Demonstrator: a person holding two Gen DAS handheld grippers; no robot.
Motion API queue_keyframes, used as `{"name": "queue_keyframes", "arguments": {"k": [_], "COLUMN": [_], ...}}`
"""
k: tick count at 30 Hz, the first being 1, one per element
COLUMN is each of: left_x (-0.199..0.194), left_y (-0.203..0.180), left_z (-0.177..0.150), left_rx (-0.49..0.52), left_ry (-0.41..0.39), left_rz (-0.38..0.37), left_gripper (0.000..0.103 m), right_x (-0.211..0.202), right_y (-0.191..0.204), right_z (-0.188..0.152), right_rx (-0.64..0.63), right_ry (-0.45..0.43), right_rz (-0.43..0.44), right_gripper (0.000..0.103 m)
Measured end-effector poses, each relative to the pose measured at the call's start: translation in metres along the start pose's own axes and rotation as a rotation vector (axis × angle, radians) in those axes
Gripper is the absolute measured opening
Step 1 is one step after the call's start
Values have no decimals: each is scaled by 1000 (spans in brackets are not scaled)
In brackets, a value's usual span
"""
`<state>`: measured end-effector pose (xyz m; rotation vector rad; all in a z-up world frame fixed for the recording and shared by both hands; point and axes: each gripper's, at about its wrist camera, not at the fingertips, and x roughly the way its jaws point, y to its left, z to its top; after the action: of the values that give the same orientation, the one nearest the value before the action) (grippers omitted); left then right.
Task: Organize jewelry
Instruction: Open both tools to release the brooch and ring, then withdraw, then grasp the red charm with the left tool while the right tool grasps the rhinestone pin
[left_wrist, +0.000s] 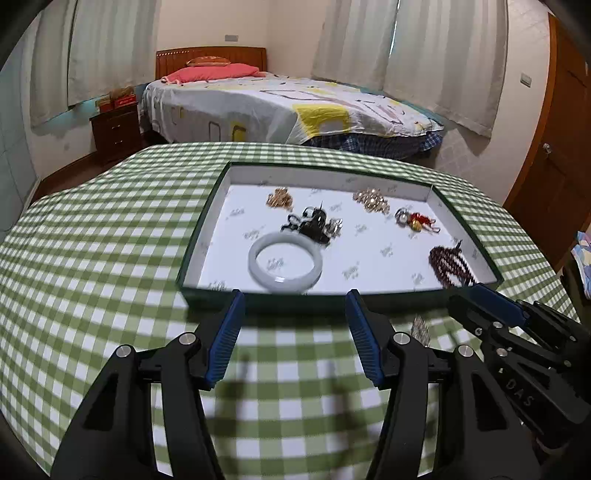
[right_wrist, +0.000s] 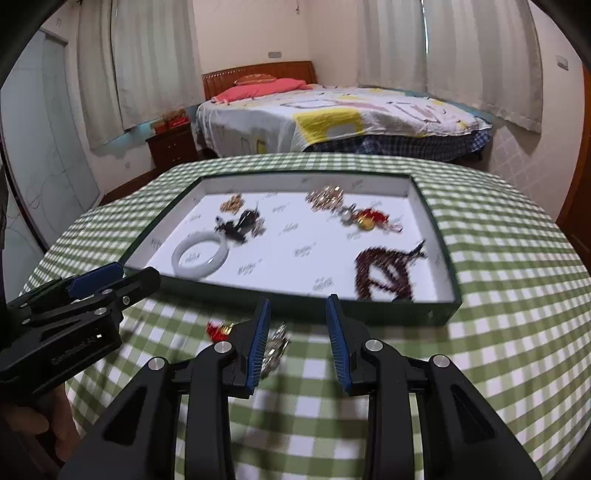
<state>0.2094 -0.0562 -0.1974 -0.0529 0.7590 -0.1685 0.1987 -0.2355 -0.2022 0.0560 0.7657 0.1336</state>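
Right wrist view, silver trinket (right_wrist: 277, 345) on cloth, beside right gripper (right_wrist: 297, 310), apart.

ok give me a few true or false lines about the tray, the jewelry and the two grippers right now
1. The pale jade-like bangle lies inside the shallow dark green tray. True.
2. The dark red bead strand lies on the green checked tablecloth. False: it is in the tray.
3. The left gripper has a ring between its fingers. False: nothing is between them.
4. A small red and gold trinket lies on the cloth outside the tray. True.
5. The right gripper reaches into the tray. False: it is over the cloth, short of the tray's near wall.
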Motion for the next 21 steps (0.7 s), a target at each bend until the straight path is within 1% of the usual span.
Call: {"name": "queue_keyframes", "arguments": {"k": [6, 17, 19, 21], "left_x": [-6, -3, 0, 2], "left_y": [8, 12, 11, 10], "left_z": [-9, -12, -13, -14], "left_rx": [-14, -18, -19, -20], "left_ry": [6, 21, 28, 34], "left_rz": [15, 22, 21, 15], "left_gripper": [55, 55, 55, 55], "right_x": [14, 31, 35, 34], "right_y": [11, 13, 13, 11], "right_z": [-11, -12, -13, -12], "right_rx": [-24, -26, -35, -46], "right_ry": [47, 138, 156, 157], "right_rz": [14, 4, 2, -6], "right_gripper": [32, 32, 23, 16]}}
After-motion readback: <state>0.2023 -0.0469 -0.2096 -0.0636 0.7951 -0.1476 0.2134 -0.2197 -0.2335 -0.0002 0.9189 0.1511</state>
